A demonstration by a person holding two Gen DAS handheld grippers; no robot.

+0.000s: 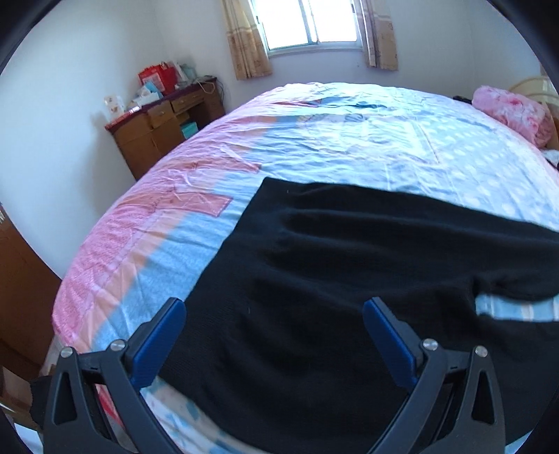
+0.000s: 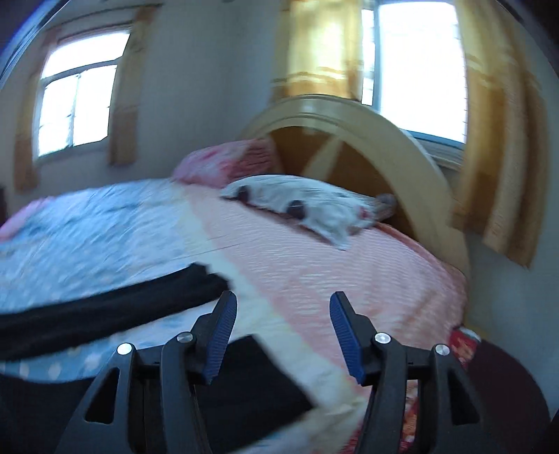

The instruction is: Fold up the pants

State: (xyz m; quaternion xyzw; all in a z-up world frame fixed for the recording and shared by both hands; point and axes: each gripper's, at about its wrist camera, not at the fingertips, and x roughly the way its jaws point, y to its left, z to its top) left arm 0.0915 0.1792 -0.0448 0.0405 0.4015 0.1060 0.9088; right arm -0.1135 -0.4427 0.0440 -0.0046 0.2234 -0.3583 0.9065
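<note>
Our left wrist view sits low and close over the bed (image 1: 314, 146), looking along its spread fingers (image 1: 167, 335) across the mattress toward the far wall, with a window (image 1: 307, 21) ahead and a wooden cabinet (image 1: 157, 129) at far left. Our right wrist view, blurred, also rides close above the bed (image 2: 314, 265) but faces the headboard (image 2: 367, 132) and pillows (image 2: 297, 199). Both views share the black pants (image 1: 332, 279), the blue and pink bedcover (image 2: 87, 223) and the pink pillow (image 1: 513, 111).
</note>
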